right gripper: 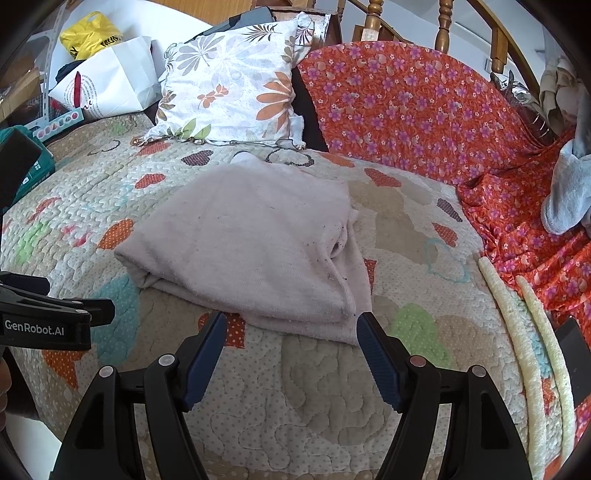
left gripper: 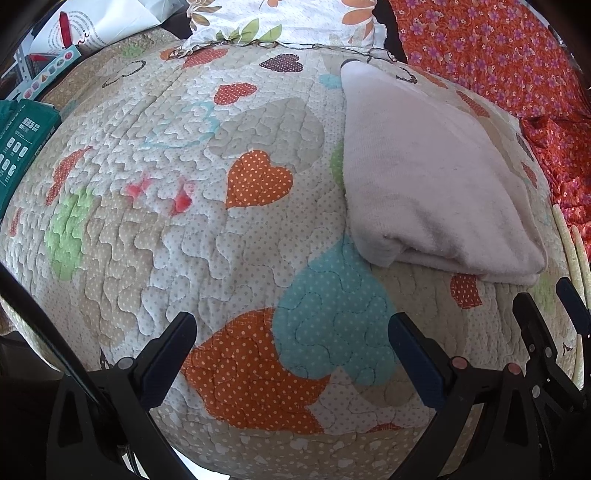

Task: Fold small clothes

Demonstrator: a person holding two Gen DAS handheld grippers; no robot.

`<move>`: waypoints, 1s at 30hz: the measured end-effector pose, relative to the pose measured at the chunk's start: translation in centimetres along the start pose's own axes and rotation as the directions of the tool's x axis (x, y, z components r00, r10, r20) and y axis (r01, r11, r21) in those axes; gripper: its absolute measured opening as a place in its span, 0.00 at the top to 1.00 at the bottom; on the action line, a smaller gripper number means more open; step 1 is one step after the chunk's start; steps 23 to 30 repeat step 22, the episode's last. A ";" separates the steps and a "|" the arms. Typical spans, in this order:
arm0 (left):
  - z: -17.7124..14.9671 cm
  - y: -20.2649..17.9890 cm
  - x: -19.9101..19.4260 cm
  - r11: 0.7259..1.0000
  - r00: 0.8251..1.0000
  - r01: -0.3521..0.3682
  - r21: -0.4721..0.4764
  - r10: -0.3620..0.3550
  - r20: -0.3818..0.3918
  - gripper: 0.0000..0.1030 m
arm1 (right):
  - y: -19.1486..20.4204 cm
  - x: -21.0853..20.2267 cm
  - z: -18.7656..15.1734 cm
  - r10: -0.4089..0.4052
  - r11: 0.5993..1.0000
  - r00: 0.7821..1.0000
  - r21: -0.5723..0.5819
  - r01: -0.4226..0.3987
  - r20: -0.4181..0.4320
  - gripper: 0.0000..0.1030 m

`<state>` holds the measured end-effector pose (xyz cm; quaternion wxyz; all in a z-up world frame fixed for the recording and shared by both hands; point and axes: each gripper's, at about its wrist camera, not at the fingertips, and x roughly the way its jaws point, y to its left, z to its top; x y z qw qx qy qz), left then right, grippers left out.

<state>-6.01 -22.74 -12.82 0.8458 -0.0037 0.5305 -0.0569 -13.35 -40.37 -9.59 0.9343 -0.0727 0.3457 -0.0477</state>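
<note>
Both tongs, left [left gripper: 291,352] and right [right gripper: 291,345], hover spread and empty. The folded pale-pink garment [right gripper: 251,243] on the heart-patterned quilt [right gripper: 314,398] looks soft, light, floppy. Best pinched at its near corner, just beyond the right tongs.

I'm in a home bedroom: a heart-patterned quilt [right gripper: 303,398] covers the bed, with a floral pillow [right gripper: 236,81] and wooden headboard [right gripper: 443,26].

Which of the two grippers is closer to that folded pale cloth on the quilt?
The right. The right gripper sits open with its fingers just short of the cloth's near edge. The left gripper hovers open over bare quilt, the cloth off to its right.
</note>
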 end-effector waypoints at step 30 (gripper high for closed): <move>0.9 -0.4 -0.3 1.000 0.999 0.013 0.008 -0.013 0.035 0.00 | -0.9 -0.1 -0.2 -0.029 0.999 1.000 0.030 0.028 0.010 0.25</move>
